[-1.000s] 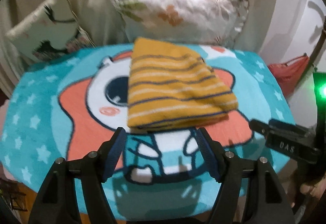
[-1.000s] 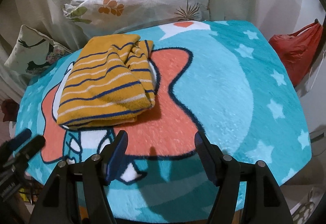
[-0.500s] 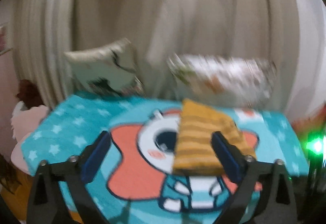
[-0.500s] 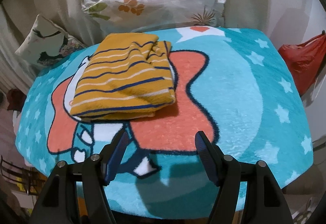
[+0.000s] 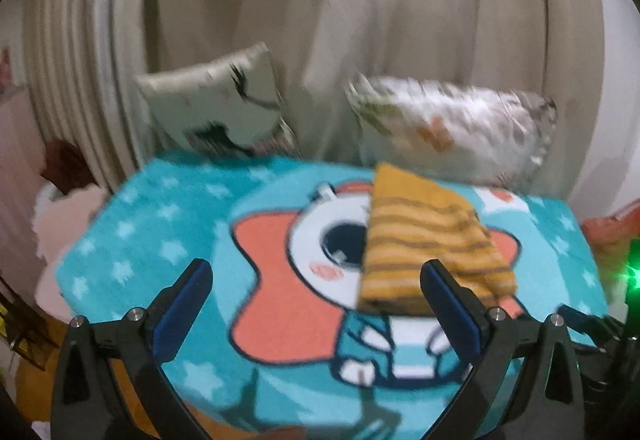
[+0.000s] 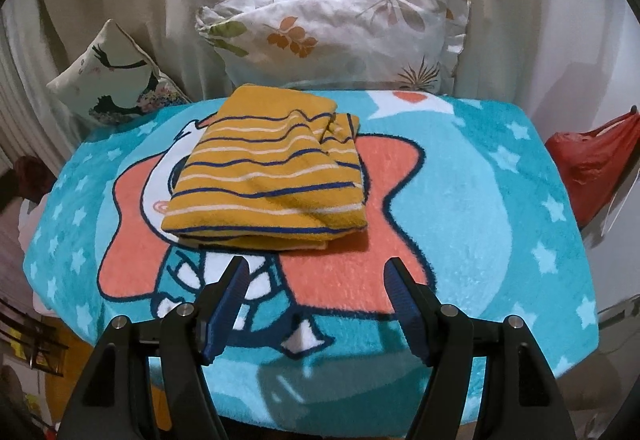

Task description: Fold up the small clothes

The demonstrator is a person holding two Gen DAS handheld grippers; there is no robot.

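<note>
A mustard-yellow garment with navy and white stripes [image 6: 272, 171] lies folded in a compact rectangle on the teal cartoon blanket [image 6: 480, 199]. It also shows, blurred, in the left wrist view [image 5: 424, 248]. My right gripper [image 6: 316, 300] is open and empty, just in front of the garment's near edge, apart from it. My left gripper [image 5: 316, 304] is open wide and empty, pulled back from the table and held above its front left; its right finger overlaps the garment's near corner in the picture.
A floral pillow [image 6: 344, 35] and a bird-print cushion [image 6: 116, 79] lean against the beige curtain behind the table. A red bag [image 6: 592, 167] hangs at the right. The blanket's front edge drops off just below the grippers.
My left gripper has pulled back, lifted and opened wider, swinging left; its view is motion-blurred. My right gripper has shifted left to face the folded garment. The garment has not moved.
</note>
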